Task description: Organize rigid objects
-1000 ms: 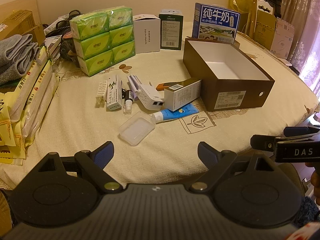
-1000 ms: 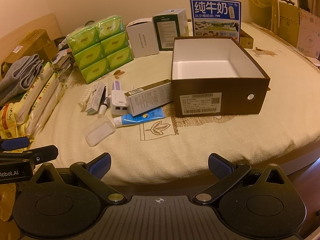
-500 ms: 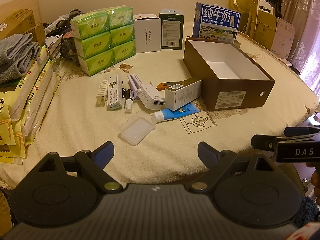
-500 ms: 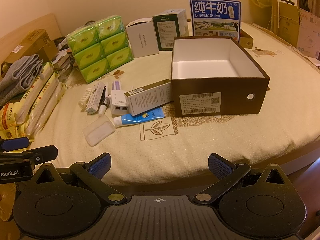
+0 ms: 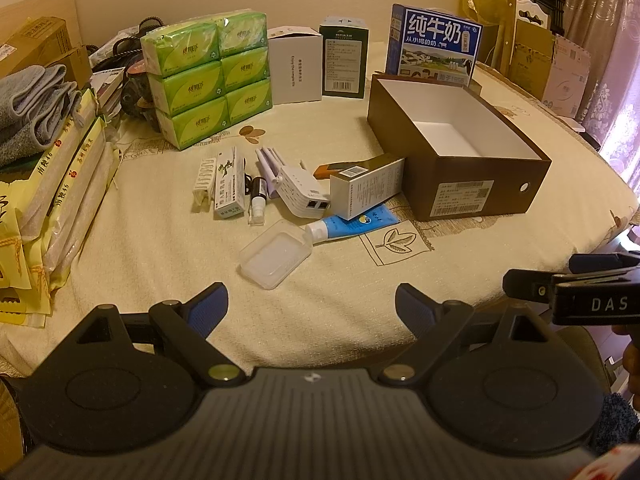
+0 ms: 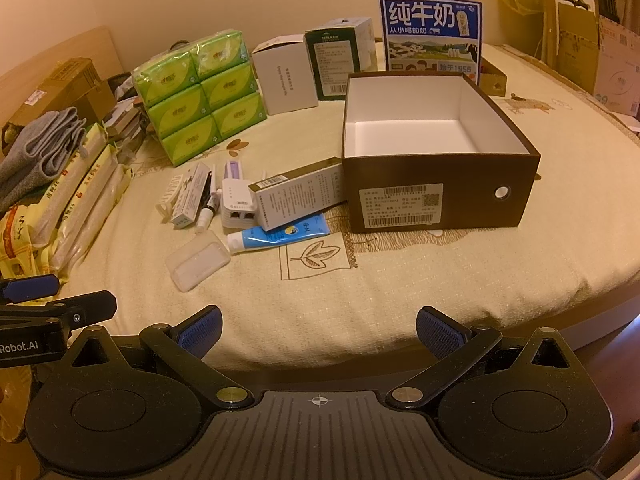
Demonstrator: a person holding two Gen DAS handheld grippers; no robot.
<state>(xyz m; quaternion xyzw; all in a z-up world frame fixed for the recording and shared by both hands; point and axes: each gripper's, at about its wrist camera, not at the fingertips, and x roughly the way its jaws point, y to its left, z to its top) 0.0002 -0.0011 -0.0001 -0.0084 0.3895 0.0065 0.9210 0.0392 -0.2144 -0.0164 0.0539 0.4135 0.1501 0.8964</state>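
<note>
Both my claws, left gripper (image 5: 312,304) and right gripper (image 6: 319,328), spread wide, empty, at the near edge of the cream tablecloth (image 6: 360,292); bare cloth ahead, brown box (image 6: 436,160) beyond.

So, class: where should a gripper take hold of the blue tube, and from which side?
Grip the blue tube near its white cap end, from above, fingers across its width. It lies flat, and its tail is tucked under the white carton, so the cap end is the free part.

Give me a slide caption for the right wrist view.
Open right tongs face an empty brown box and scattered small items on a cream tablecloth.
</note>
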